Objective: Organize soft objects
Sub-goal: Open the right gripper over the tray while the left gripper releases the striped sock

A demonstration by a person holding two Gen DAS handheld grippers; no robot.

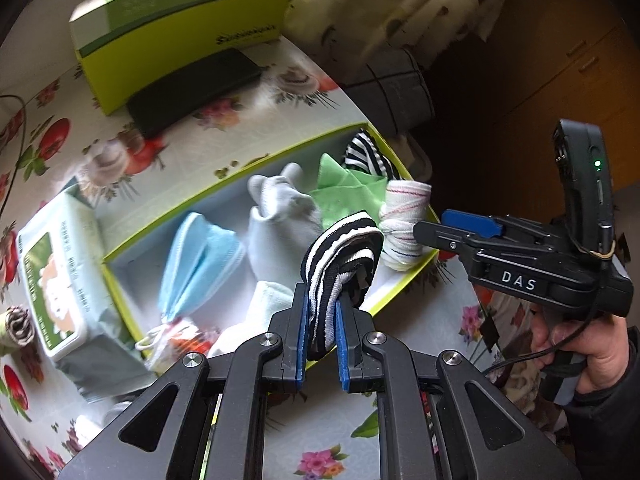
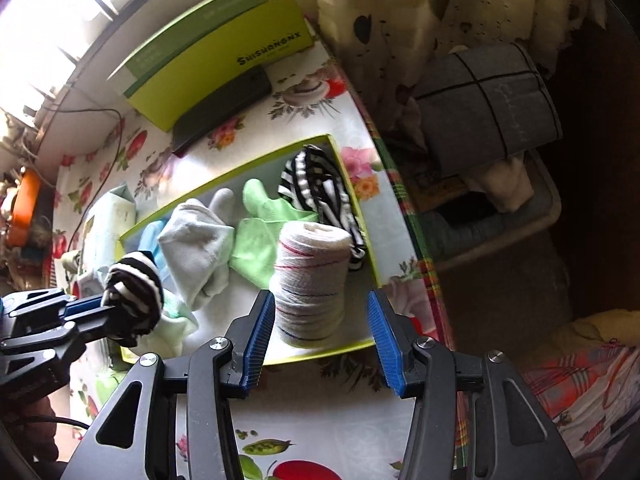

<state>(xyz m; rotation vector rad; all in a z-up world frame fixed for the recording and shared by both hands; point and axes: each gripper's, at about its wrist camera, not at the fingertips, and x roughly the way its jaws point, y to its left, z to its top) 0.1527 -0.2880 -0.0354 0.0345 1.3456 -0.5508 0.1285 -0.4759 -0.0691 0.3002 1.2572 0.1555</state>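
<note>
From the left wrist: left gripper (image 1: pixel 323 322) is clamping a striped sock (image 1: pixel 340 256) above the box (image 1: pixel 404 280); whether the right gripper (image 1: pixel 430 230) is parted looks unclear here. From the right wrist: right gripper (image 2: pixel 322 336) is hanging with fingers apart, flanking a roll (image 2: pixel 310 284) inside the box (image 2: pixel 320 354).

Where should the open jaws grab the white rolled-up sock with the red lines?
Probably around the middle of the white rolled sock, coming straight down from above. It stands on end in the green box, round and bare on both sides, so the right gripper can close across it.
</note>
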